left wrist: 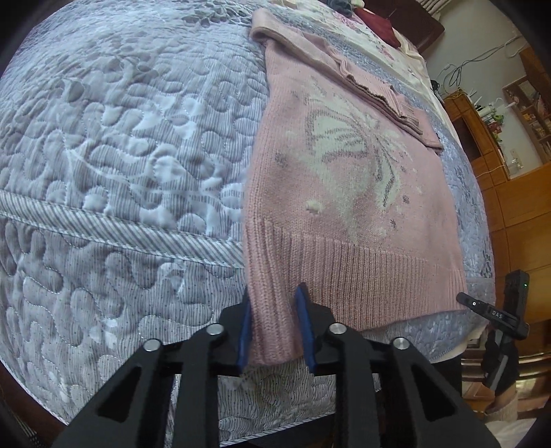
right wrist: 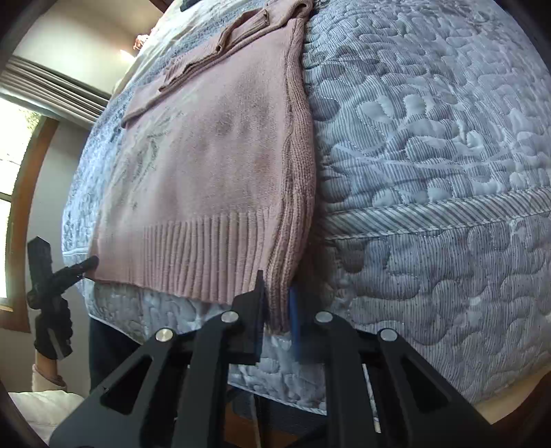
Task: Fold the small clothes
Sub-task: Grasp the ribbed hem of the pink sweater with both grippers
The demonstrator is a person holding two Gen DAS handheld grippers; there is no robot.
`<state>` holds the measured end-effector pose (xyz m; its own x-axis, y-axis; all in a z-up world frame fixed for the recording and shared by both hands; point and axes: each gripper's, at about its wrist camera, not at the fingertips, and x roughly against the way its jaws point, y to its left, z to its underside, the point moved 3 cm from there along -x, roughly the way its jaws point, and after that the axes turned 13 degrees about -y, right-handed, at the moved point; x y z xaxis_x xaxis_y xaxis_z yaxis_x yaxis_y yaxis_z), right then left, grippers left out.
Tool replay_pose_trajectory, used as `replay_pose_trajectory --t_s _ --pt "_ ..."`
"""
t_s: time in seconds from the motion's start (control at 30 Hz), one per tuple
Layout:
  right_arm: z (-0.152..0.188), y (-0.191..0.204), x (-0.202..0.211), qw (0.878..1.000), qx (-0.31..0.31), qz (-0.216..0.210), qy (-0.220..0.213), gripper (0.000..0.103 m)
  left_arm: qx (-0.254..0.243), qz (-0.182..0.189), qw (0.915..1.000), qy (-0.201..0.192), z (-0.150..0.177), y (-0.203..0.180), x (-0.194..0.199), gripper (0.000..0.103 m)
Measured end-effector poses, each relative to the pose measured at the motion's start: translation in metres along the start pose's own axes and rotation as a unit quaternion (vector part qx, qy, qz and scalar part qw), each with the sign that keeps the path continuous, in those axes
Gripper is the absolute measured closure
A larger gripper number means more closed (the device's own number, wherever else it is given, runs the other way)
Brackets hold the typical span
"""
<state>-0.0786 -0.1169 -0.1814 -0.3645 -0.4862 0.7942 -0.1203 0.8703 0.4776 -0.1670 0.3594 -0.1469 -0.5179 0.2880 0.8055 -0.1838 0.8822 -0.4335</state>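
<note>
A pink knit sweater (left wrist: 344,206) with a white butterfly pattern lies flat on the quilted grey bedspread (left wrist: 120,138), ribbed hem toward me. A sleeve (left wrist: 372,86) is folded across its upper part. My left gripper (left wrist: 273,293) is shut on the hem's left corner, and pink fabric fills the gap between the blue pads. In the right wrist view the sweater (right wrist: 213,165) shows its right side, and my right gripper (right wrist: 275,286) is shut on the hem's right corner. Each wrist view catches the opposite gripper at the far corner: right gripper (left wrist: 482,306), left gripper (right wrist: 87,265).
The bedspread (right wrist: 430,138) drops over the bed's near edge just below the hem. Wooden cabinets (left wrist: 509,172) stand to the right of the bed and a window (right wrist: 13,138) to the left. A dark red item (left wrist: 378,24) lies at the far end. A gloved hand (right wrist: 51,327) holds the left gripper.
</note>
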Motion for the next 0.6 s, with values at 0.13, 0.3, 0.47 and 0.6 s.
replay_pose_trajectory --t_s 0.13,0.3,0.47,0.6 --pt "-0.011 0.002 0.014 0.998 -0.028 -0.046 -0.015 0.093 0.022 0.037 0.9989 -0.016 -0.006 -0.001 0.012 0.094" --pt "-0.039 0.009 0.037 0.993 -0.051 -0.095 -0.047 0.093 0.034 0.077 0.9949 -0.056 -0.031 -0.012 0.030 0.095" --pt "-0.081 0.010 0.048 0.991 -0.055 -0.099 -0.073 0.093 0.020 0.068 0.9930 -0.094 -0.070 -0.024 0.033 0.095" --pt "-0.114 0.008 0.041 0.991 -0.061 -0.094 -0.078 0.093 0.028 0.064 0.9919 -0.107 -0.100 -0.025 0.022 0.095"
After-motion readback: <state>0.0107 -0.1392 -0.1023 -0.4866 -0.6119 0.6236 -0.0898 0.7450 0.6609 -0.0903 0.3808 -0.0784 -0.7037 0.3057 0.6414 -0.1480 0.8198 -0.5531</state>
